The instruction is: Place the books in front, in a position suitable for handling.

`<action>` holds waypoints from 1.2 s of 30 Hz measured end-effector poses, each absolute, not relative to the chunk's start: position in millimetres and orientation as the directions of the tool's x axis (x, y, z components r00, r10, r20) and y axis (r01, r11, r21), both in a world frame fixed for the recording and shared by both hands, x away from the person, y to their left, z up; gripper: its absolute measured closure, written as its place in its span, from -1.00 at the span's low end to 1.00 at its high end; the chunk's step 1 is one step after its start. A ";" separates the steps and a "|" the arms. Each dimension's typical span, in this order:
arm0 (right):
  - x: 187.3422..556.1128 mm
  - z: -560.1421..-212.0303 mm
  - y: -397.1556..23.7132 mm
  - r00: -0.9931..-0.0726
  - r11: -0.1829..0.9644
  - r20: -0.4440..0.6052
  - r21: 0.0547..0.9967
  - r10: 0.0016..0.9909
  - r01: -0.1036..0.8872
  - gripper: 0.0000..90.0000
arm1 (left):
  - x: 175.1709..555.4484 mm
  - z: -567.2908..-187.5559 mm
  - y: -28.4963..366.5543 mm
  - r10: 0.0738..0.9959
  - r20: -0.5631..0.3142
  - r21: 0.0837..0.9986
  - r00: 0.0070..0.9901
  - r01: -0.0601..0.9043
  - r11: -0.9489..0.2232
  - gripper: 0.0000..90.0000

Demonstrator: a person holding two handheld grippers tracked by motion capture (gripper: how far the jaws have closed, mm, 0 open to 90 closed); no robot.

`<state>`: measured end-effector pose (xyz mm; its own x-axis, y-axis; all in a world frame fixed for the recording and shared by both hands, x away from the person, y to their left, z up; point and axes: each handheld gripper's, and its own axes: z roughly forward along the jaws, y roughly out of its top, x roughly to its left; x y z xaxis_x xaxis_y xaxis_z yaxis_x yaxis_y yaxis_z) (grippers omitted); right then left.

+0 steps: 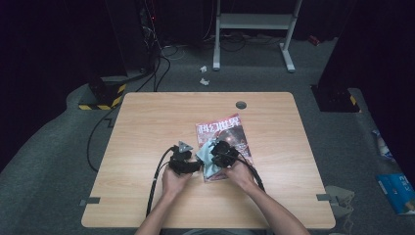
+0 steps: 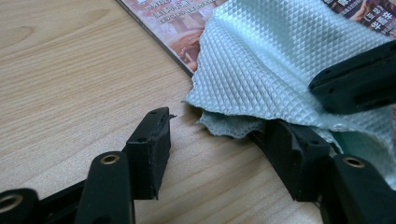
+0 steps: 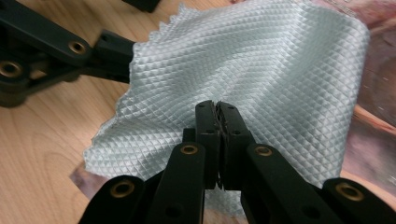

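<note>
Work in hand: wiping or covering a magazine cover with a pale green cloth, judged from where both grippers sit.
Table (image 1: 147, 147): light wood, bare to the left of the hands; cables trailing off the near-left edge.
Left gripper (image 1: 193, 165): low on the table, just left of the cloth; jaws spread wide. In the left gripper view (image 2: 219, 133), 1 jaw clear of the cloth on bare wood, the other tucked under the cloth's scalloped edge. No pinch made.
Cloth (image 1: 210, 159): waffle-textured, lying partly on the magazine's near-left corner, partly hanging over onto the wood; rumpled, 1 side lifted in a fold (right gripper view (image 3: 261, 60); left gripper view (image 2: 280, 60)).
Right gripper (image 1: 220, 152): on top of the cloth; jaws pressed together on a pleat of the fabric, seen in the right gripper view (image 3: 218, 106).
Magazine (image 1: 232, 134): flat on the table, centre-right, cover up, far half uncovered; also (image 2: 173, 23).
Done so far: cloth brought onto the magazine, 1 firm hold by the right gripper.
Left to do: 2nd hold on the loose left edge not yet taken; cloth neither spread flat nor drawn over the remaining cover.
Progress estimate: early to middle; most of the cover untouched by the cloth.
</note>
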<state>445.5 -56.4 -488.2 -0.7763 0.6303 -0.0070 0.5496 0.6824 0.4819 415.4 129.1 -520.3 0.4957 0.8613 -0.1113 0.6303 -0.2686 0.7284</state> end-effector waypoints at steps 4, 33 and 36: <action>448.6 -487.4 -70.3 -0.751 0.666 -0.015 0.474 0.660 0.575 0.96 | 415.4 -520.4 129.2 0.861 -0.113 0.729 0.496 0.630 -0.267 -0.09; 481.2 -484.3 -171.5 -0.527 0.453 0.022 0.483 0.849 0.750 0.78 | 414.1 -518.6 126.8 0.855 -0.136 0.723 0.500 0.640 -0.259 -0.09; 483.9 -486.0 -176.1 -0.523 0.427 0.071 0.490 0.849 0.760 0.56 | 416.5 -518.2 124.0 0.853 -0.140 0.715 0.503 0.647 -0.265 -0.09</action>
